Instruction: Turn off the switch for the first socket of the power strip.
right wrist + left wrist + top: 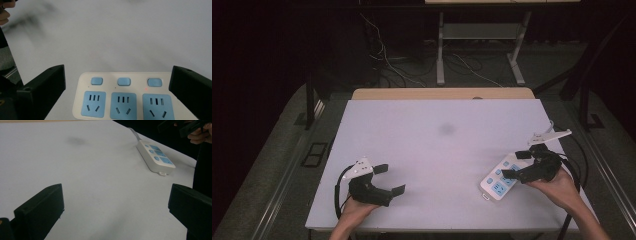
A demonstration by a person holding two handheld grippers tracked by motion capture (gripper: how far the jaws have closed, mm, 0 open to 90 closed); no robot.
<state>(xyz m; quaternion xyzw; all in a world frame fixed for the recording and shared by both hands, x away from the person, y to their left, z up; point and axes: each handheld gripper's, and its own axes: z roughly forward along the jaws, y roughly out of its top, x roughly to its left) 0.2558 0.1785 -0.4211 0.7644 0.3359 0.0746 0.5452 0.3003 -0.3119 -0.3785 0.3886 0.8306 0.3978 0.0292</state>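
Left gripper (389,179): rests low at the near-left of the table (437,120), held in the person's left hand (357,210). Jaws stand wide apart w/ nothing btwn them; bare white surface ahead of them in the left gripper view. Judged as parked: well apart from the work, prob. kept clear so the other hand has room.

Dark smudge (447,129): faint grey mark mid-table, toward the far side; nothing on it.

Power strip (501,179): white body, blue sockets, lies flat near the right edge, its length running diagonally. In the right gripper view 3 sockets sit in a row w/ 3 blue switches (124,81) above them, one per socket. A tiny red dot shows by the rightmost switch, poss. an indicator lamp. Cord leaves the far end toward the table's right edge.

Sockets as holders: all 3 are vacant, no plug in any.

Right gripper (517,165): over the strip's far half, held in the person's right hand (557,187). Jaws apart, straddling the strip's length in the right gripper view, closed on nothing; contact w/ the strip can't be told.

Why held so: the gripper is centred on the strip w/ the switches btwn the jaws, so likely lining up to press a switch or to grip the body. Which one can't be judged from here.

Containers: none on the table besides the sockets.
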